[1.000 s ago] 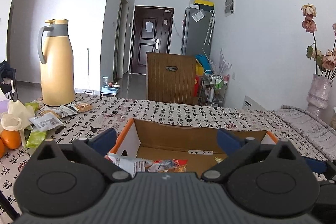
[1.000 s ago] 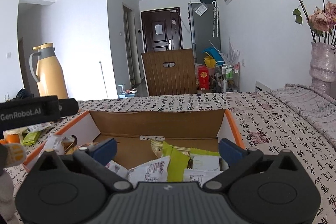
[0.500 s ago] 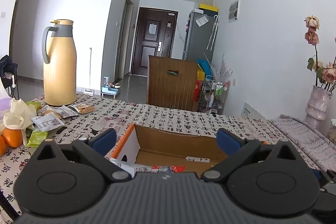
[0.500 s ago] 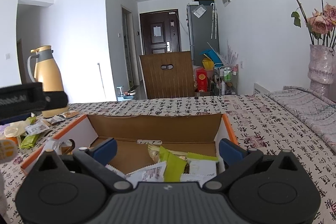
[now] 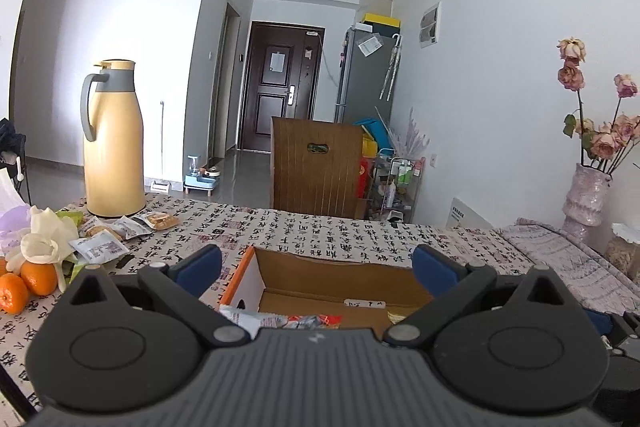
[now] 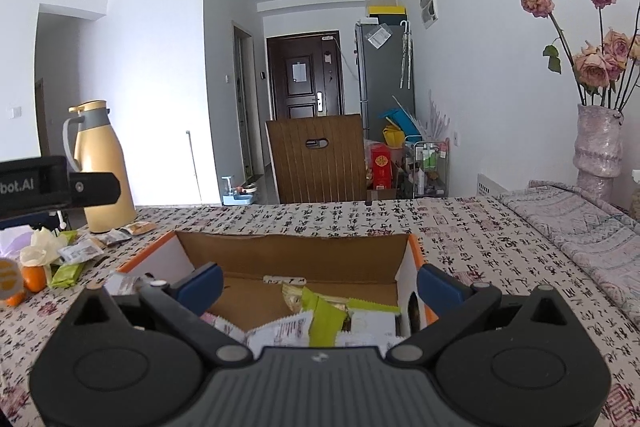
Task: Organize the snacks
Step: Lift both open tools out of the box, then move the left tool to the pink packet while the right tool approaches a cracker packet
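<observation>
Left gripper (image 5: 316, 267): spread wide, nothing held, raised above cardboard box (image 5: 340, 273) on desk (image 5: 320, 231). Right gripper (image 6: 320, 285): likewise spread, empty, over boxed snack packets (image 6: 320, 319). Loose packets (image 5: 116, 231) lying well left, beside thermos (image 5: 114, 143).

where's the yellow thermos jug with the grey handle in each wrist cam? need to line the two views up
Left wrist: tall yellow thermos jug with grey handle stands left of centre at the patterned tablecloth's far edge, loose snack packets at its foot.
Right wrist: the jug sits far left, partly hidden by the other gripper's black body.
Shared landmark: the brown wooden chair back beyond the open cardboard box.
</observation>
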Demonstrator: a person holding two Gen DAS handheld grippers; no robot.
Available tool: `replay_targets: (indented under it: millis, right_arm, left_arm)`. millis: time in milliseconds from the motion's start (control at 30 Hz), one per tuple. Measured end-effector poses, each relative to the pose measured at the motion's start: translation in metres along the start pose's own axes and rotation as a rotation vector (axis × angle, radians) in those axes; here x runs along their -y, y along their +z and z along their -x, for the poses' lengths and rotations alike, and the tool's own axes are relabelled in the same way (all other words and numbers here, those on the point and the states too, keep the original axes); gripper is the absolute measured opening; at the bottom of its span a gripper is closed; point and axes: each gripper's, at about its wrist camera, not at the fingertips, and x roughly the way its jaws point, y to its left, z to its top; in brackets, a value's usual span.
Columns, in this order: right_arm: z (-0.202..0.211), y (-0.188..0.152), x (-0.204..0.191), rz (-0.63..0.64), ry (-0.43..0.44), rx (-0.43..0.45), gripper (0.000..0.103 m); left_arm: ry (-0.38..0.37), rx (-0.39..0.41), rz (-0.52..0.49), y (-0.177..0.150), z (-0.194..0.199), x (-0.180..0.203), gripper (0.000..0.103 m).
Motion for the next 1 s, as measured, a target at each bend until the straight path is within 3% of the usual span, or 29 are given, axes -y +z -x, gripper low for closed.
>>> replay_targets:
  millis: [367,800,1000]
  right_arm:
    - [0.051,-0.025,0.017,-0.029,0.027,-0.045,0.103]
    - [0.092,-0.076,0.039,-0.083,-0.038,-0.144,0.103]
    - [0.101,-0.084,0.041,-0.103,-0.050,-0.128,0.103]
  left_arm:
    - [-0.020,-0.025,-0.019,-0.021,0.041,-0.018,0.103]
    - [0.014,-0.185,-0.054,-0.095,0.069,-0.050,0.103]
    - [0.029,-0.191,-0.060,-0.109,0.067,-0.052,0.103]
